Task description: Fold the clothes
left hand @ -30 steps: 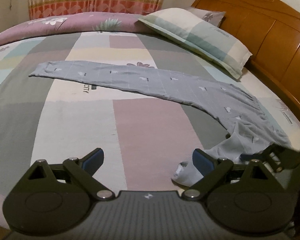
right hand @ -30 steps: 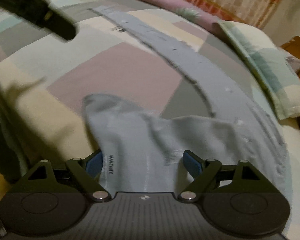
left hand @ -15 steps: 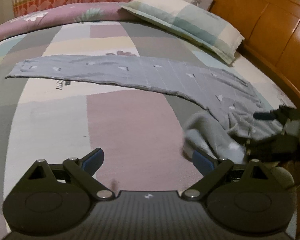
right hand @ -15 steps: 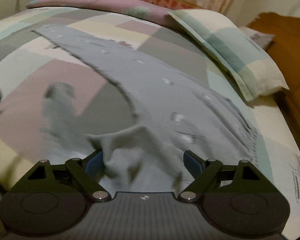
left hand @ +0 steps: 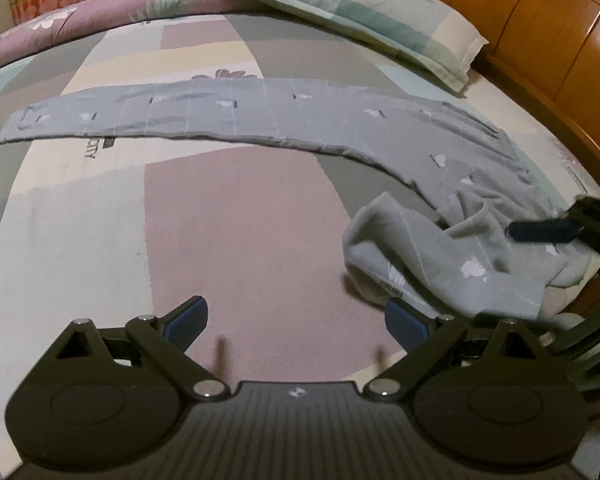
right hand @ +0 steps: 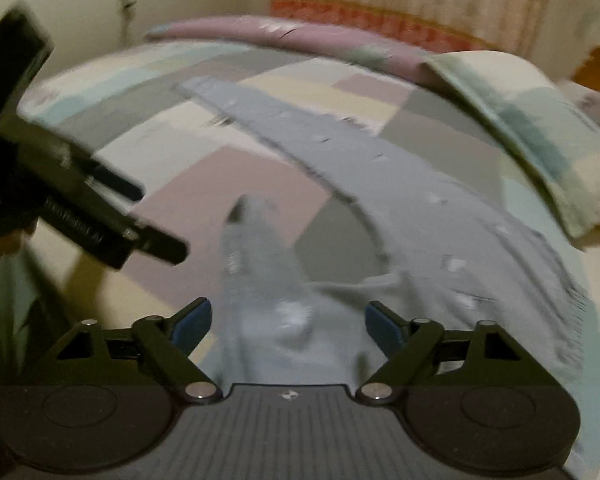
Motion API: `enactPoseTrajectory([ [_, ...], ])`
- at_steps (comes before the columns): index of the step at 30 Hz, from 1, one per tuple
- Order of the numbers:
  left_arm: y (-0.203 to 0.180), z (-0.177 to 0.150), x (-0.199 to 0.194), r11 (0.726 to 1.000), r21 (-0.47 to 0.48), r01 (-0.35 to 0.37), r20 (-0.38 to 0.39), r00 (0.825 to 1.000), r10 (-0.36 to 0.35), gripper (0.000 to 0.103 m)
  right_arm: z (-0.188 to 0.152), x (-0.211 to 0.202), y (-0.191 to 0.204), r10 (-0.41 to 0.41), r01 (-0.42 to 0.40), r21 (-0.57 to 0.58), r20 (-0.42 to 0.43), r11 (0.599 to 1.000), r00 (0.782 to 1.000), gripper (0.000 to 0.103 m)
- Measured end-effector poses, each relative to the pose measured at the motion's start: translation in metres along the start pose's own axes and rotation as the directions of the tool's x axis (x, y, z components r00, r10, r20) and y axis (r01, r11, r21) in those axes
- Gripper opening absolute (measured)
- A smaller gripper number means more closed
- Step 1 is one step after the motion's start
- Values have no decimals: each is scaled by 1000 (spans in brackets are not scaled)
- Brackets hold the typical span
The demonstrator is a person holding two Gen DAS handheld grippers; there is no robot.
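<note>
Grey patterned pyjama trousers lie on the bed. One leg stretches flat to the left. The other leg is bunched in a raised heap at the right, close to the waist. My left gripper is open above the pink patch of the sheet, its right finger just short of the heap. In the blurred right wrist view my right gripper is open, with the bunched leg lying between its spread fingers. The right gripper's dark fingertip shows over the cloth; the left gripper appears at the left.
A patchwork bed sheet covers the mattress. A checked pillow lies by the wooden headboard at the right. A mauve quilt and a curtain are at the far side.
The loose trouser leg has been drawn from the bed's near edge up into a heap near the waist. The left gripper came closer to it. The right view swung left and blurred.
</note>
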State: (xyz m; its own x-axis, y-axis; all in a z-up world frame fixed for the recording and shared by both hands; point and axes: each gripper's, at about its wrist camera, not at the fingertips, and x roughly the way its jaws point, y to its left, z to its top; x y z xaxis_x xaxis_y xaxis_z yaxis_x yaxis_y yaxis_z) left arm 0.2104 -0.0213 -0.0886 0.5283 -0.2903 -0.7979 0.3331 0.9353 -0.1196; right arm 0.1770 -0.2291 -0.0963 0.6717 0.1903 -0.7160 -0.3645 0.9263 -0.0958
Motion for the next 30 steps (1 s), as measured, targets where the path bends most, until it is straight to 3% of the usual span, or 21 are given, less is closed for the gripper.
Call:
enactPoseTrajectory([
  [2, 2, -2, -1, 1000, -4, -3, -5, 1000, 3, 95, 0, 6, 5, 12, -12, -19, -11, 1000, 1000, 60],
  [4, 3, -3, -1, 1000, -10, -6, -10, 1000, 6, 95, 0, 11, 9, 24, -25, -38, -22, 999, 999, 23],
  [7, 3, -5, -1, 1000, -6, -2, -15, 1000, 2, 95, -1, 19, 16, 41, -44, -66, -38, 997, 998, 10],
  [12, -8, -2, 5, 999, 16, 42, -22, 999, -42, 95, 8, 12, -10, 14, -14, -13, 4, 1000, 1000, 10],
  [18, -27, 1, 12, 996, 56, 69, -41, 997, -66, 95, 10, 7, -67, -117, 115, 74, 22, 991, 993, 10],
  [24, -39, 3, 14, 993, 82, 87, -44, 996, -83, 95, -4, 10, -103, -335, 338, 60, -52, 939, 941, 20],
  [26, -41, 3, 15, 992, 87, 93, -45, 995, -89, 95, -9, 0, -107, -313, 316, 91, -37, 945, 949, 24],
  [30, -48, 2, 16, 989, 98, 108, -56, 993, -103, 95, -15, -17, -100, -266, 265, 103, 0, 959, 964, 43],
])
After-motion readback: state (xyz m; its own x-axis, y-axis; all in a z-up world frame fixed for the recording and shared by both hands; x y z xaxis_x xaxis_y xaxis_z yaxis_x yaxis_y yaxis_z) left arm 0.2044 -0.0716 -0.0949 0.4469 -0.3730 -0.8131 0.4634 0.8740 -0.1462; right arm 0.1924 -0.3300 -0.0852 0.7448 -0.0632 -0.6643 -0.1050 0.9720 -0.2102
